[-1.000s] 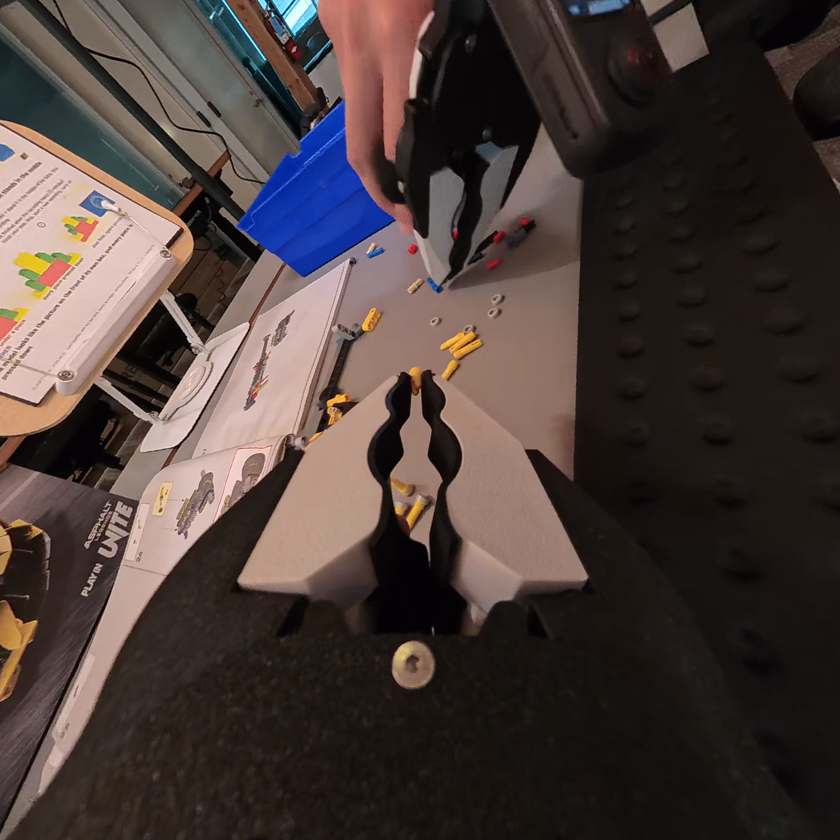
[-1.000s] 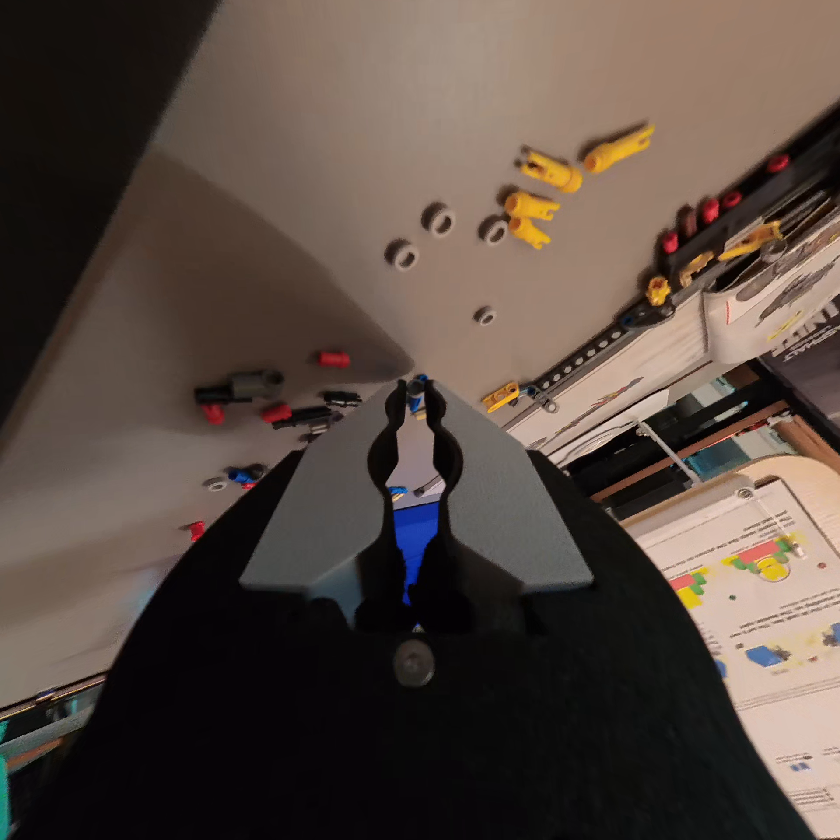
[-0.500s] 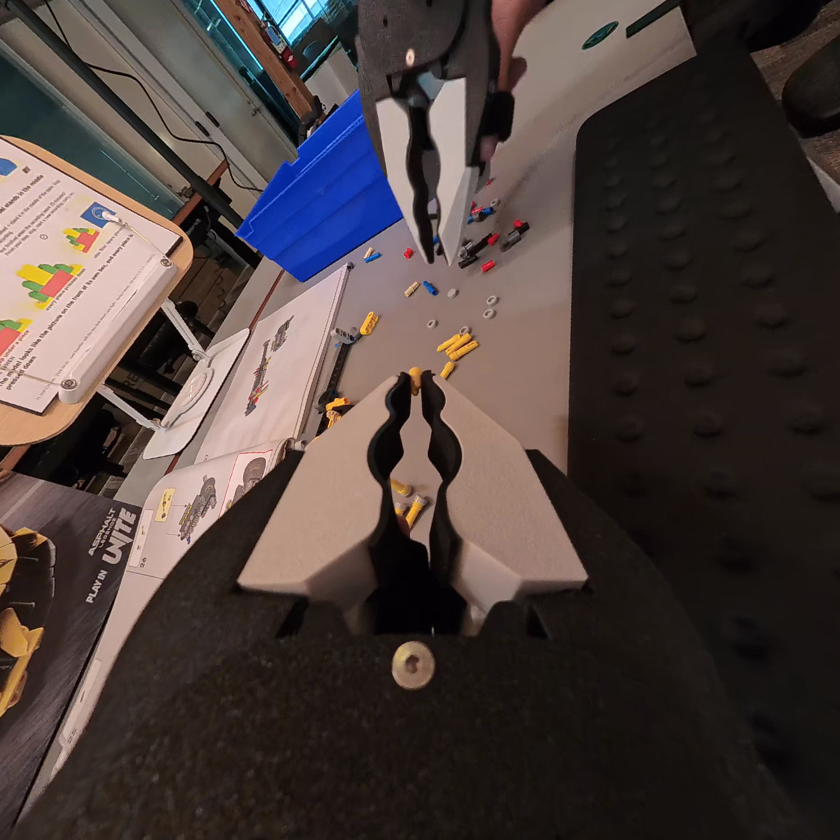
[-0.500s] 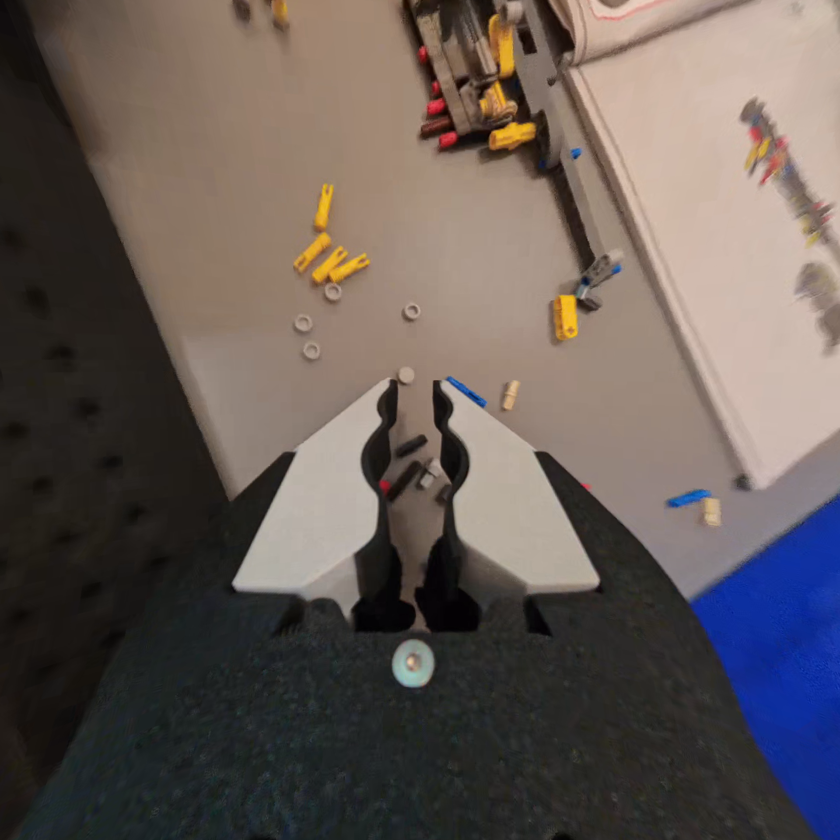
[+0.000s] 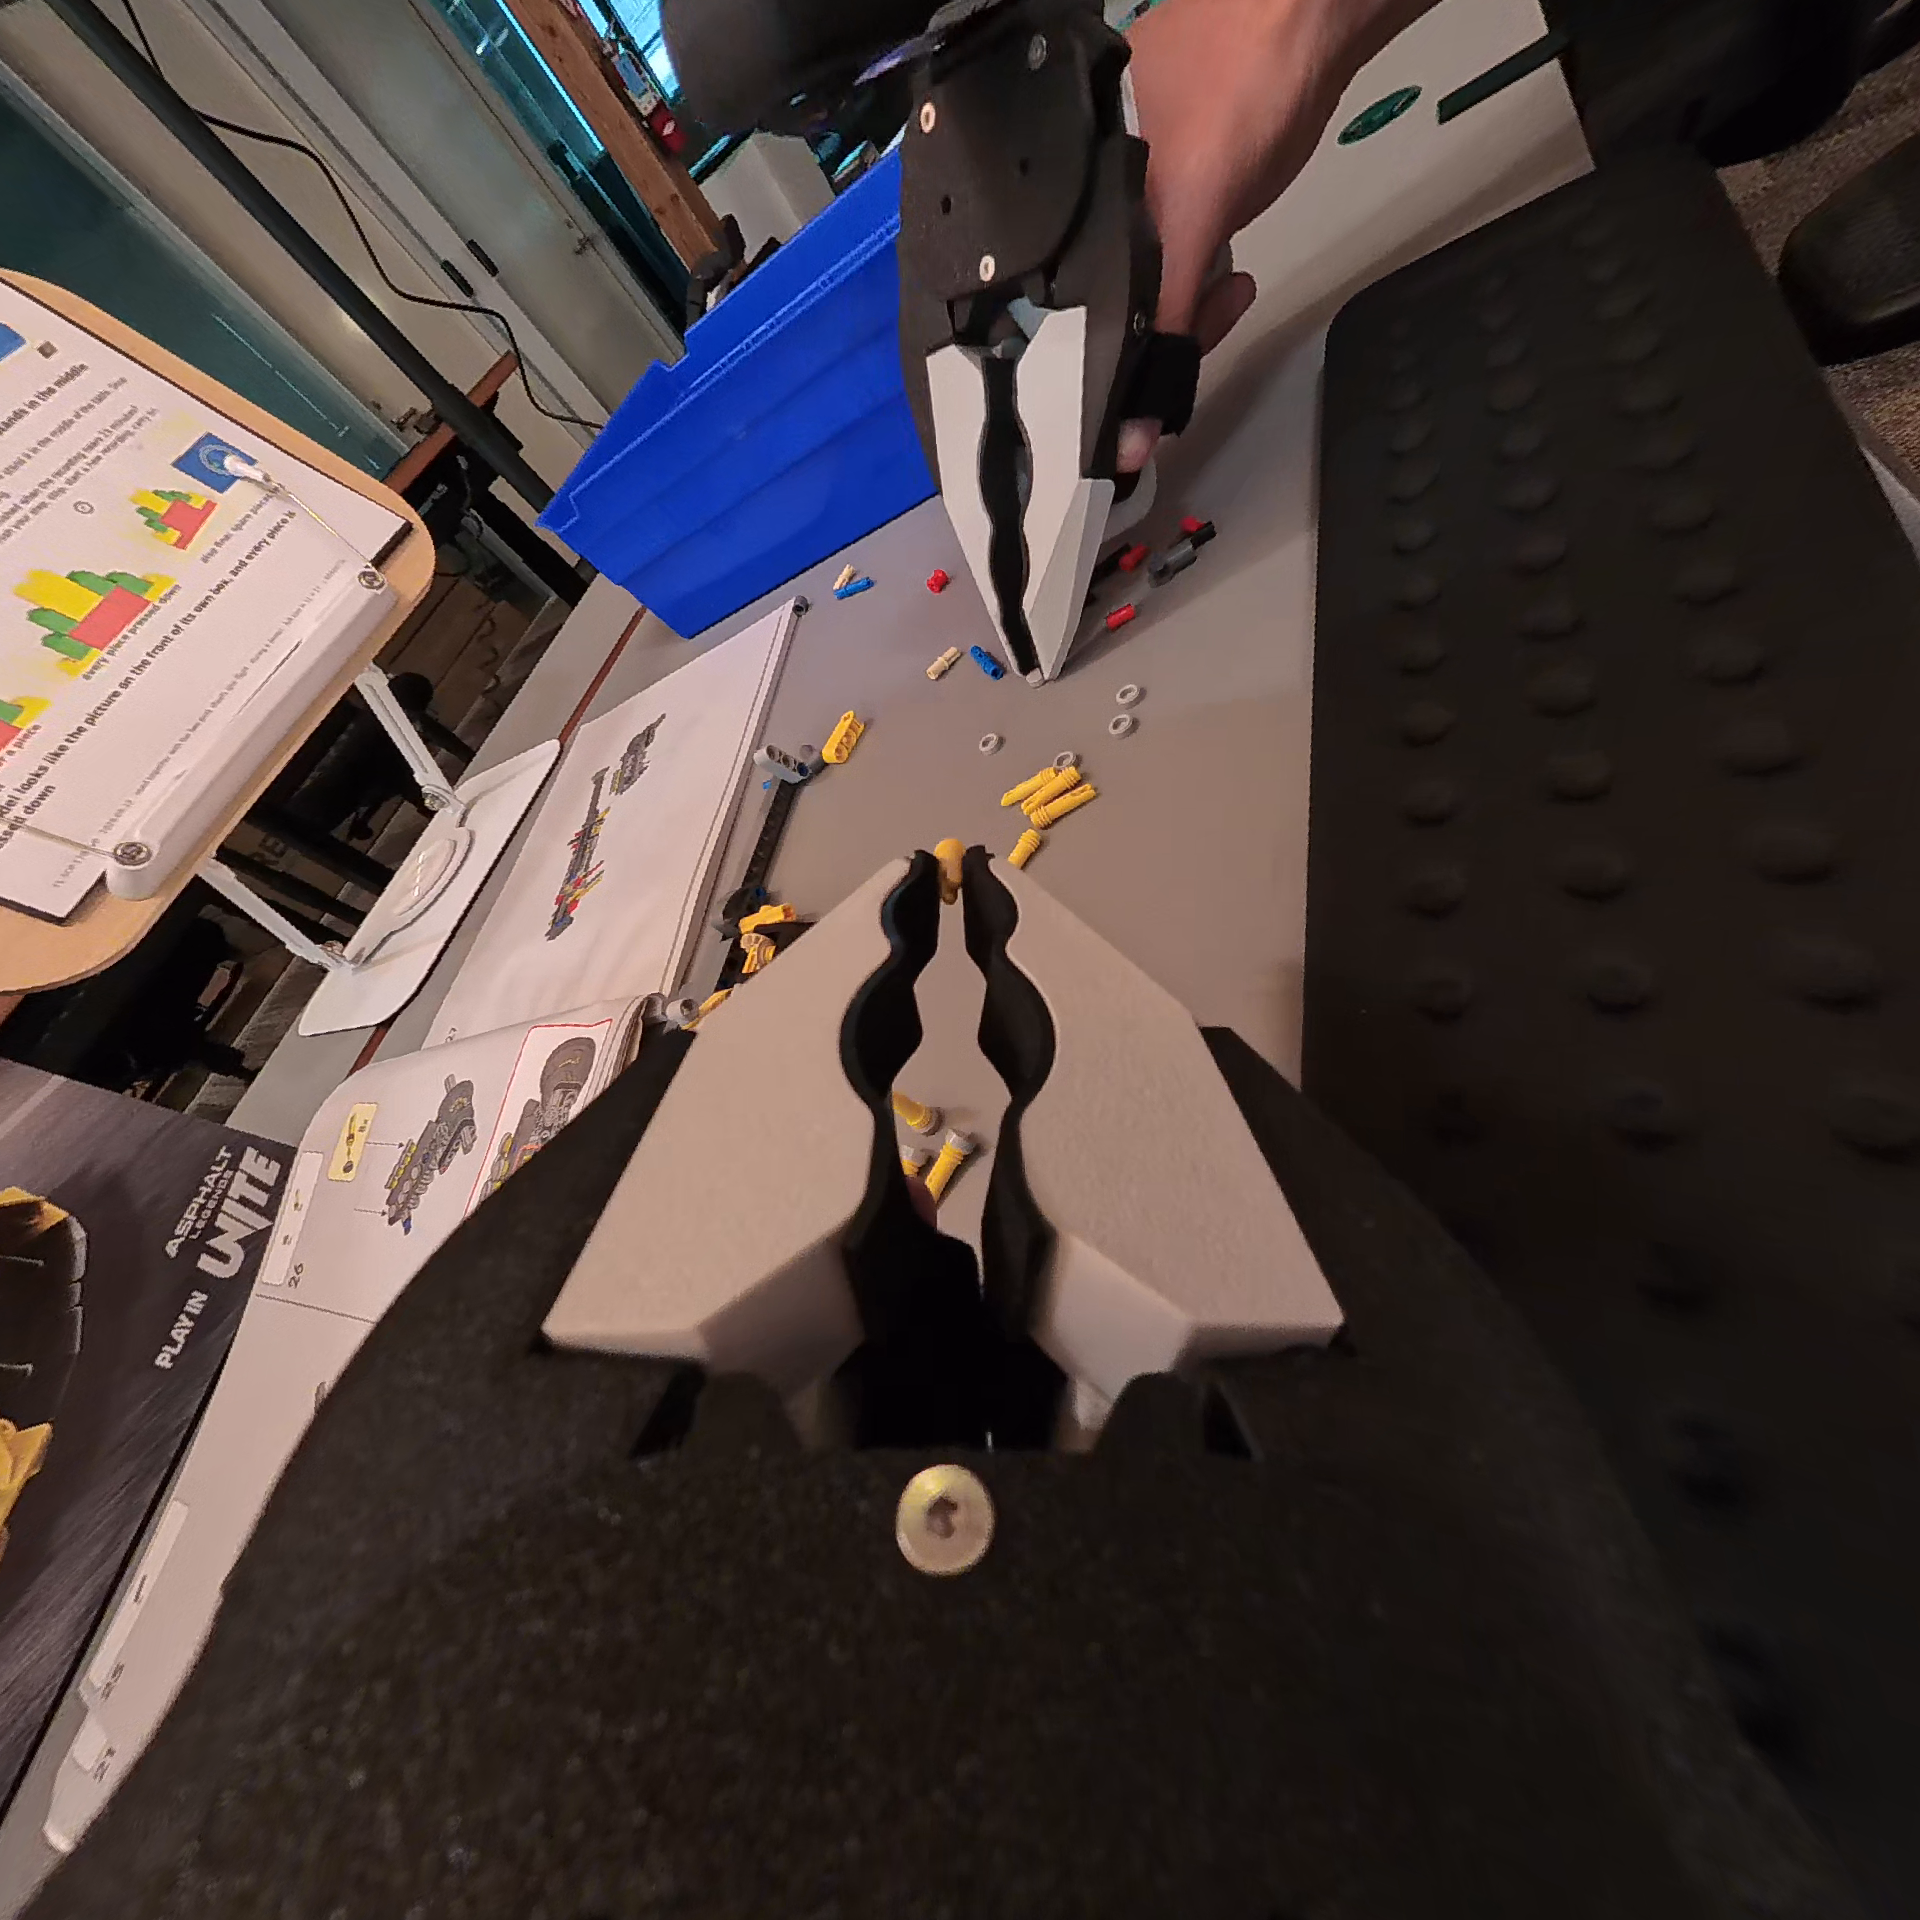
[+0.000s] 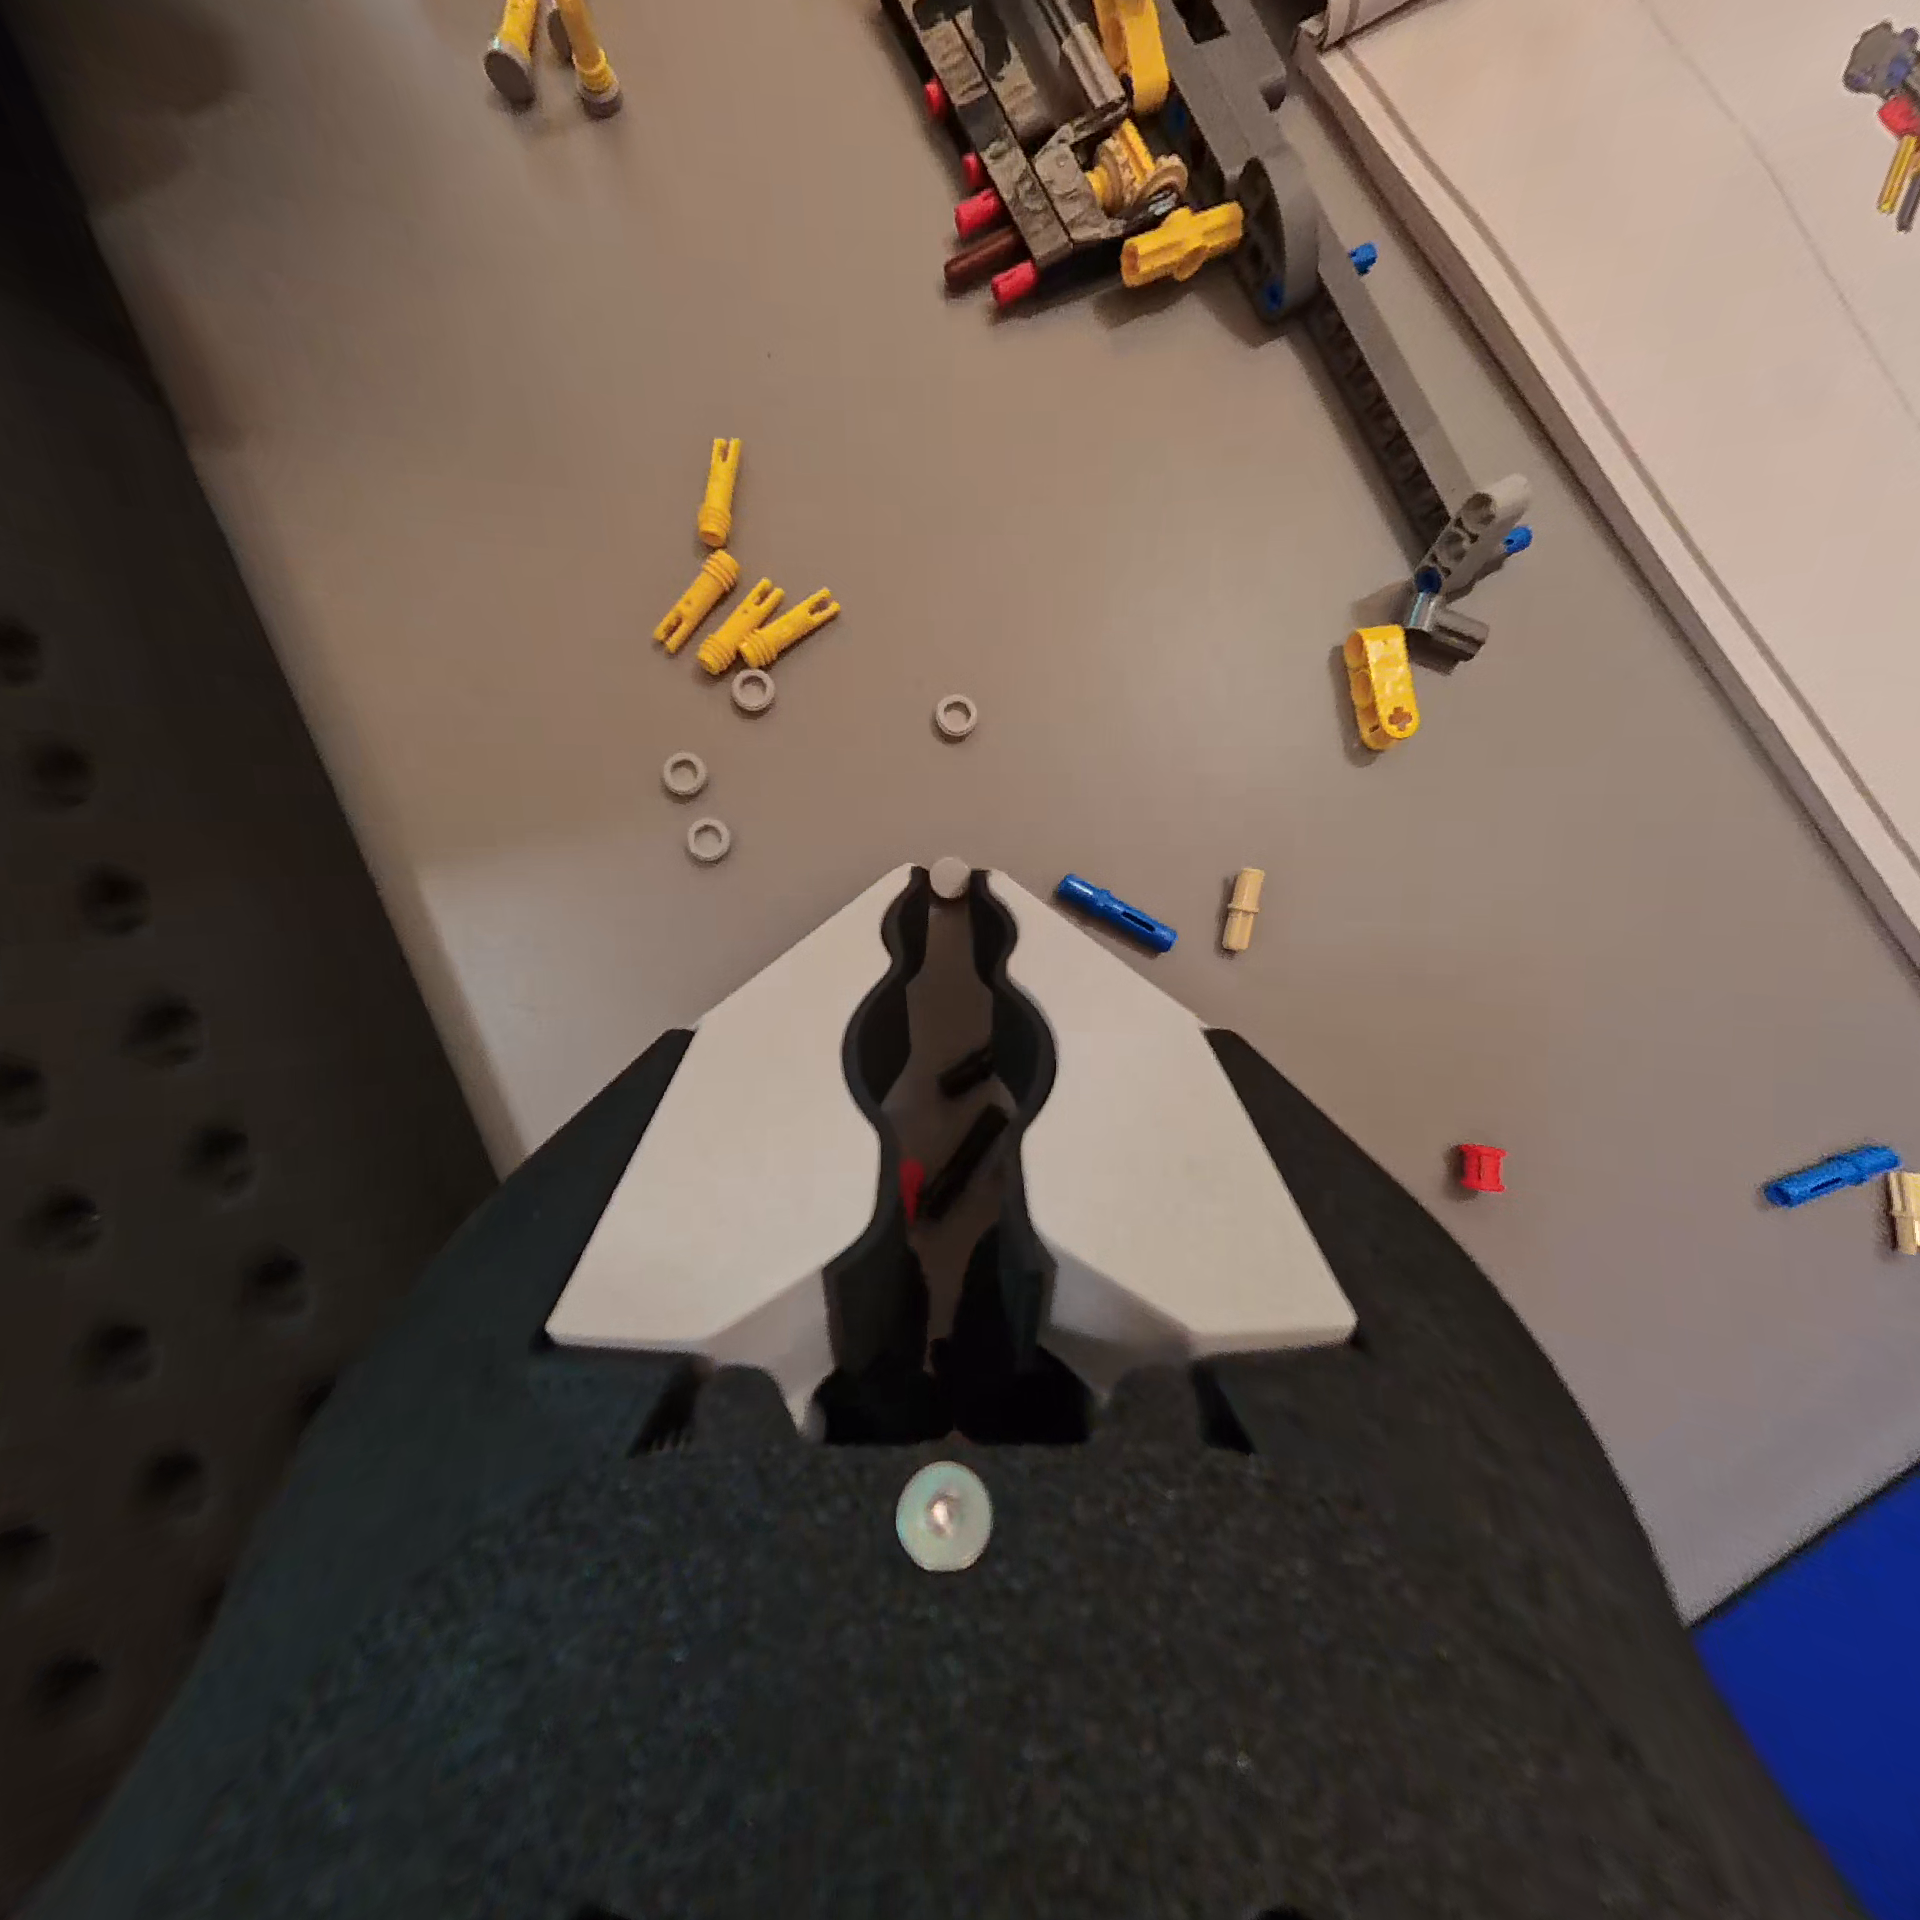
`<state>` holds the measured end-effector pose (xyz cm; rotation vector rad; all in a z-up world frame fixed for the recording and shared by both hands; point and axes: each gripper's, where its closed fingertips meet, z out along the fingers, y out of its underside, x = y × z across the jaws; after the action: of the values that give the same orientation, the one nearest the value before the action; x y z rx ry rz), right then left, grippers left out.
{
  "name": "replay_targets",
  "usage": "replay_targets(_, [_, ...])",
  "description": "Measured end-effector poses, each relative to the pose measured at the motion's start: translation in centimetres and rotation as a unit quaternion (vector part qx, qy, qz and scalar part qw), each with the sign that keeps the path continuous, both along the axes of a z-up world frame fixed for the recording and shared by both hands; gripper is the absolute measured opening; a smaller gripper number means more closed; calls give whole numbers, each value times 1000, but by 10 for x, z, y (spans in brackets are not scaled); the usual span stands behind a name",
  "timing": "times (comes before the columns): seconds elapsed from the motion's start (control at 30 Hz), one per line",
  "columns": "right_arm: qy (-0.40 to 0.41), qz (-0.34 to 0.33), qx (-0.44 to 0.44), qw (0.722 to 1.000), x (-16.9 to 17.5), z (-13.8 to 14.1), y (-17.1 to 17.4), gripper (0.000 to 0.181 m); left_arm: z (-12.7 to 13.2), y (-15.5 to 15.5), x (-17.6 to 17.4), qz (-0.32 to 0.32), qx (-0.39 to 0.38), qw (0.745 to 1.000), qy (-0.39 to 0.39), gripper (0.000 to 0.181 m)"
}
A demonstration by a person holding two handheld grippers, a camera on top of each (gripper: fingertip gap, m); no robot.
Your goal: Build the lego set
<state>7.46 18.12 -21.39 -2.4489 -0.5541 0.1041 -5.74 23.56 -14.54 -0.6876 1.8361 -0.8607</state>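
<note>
My left gripper (image 5: pixel 948 862) is shut on a small yellow pin (image 5: pixel 948 854) and holds it above the grey table (image 5: pixel 1174 935). My right gripper (image 6: pixel 948 881) points down at the table, and its tips close on a small grey round piece (image 6: pixel 948 875). It also shows in the left wrist view (image 5: pixel 1031 670), tips on the table and held by a hand. The partly built Lego assembly (image 6: pixel 1101 156) lies by the instruction booklet (image 6: pixel 1662 260), to the left of my left gripper (image 5: pixel 764 925). Loose yellow pins (image 6: pixel 743 613) and grey rings (image 6: pixel 707 800) lie between the grippers.
A blue pin (image 6: pixel 1117 914), a tan pin (image 6: pixel 1242 909), a yellow connector (image 6: pixel 1380 686) and a red bush (image 6: pixel 1478 1167) lie nearby. A blue bin (image 5: pixel 769 436) stands at the back. A black studded mat (image 5: pixel 1610 831) borders the right side. The set's box (image 5: pixel 104 1299) lies at the left. Some 15 cm of space lies between my two pairs of fingers. Measured from the fingertips, the yellow connector (image 6: pixel 1380 686) is 8 cm or so from the right gripper and 20 cm from the left. The left camera catches it too, in the left wrist view (image 5: pixel 845 731).
My right gripper turned down toward the table, let go of a blue pin, opened, then closed on the grey round piece. My left gripper has stayed put with the yellow pin.
</note>
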Motion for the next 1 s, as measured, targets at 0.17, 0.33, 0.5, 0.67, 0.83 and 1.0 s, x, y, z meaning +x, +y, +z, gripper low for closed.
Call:
replay_targets(0.17, [6,2,-8,1000,0,0,2,11,0,0,0,1,-2,1000,1,4])
replay_targets(0.33, [8,11,-18,1000,-2,0,2,9,-1,0,0,0,0,1000,2,4])
replay_targets(0.5, [5,10,-21,1000,-3,-1,2,7,0,0,0,0,-2,1000,1,3])
replay_targets(0.67, [81,-8,-1,997,-19,12,14,7,12,1,0,-7,-47,999,-11,4])
replay_targets(0.83, [434,6,150,888,-103,113,55,6,49,2,-9,-50,-156,984,-70,4])
replay_targets(1.0, [600,17,176,780,-131,138,70,6,60,6,-12,-51,-154,981,-109,4])
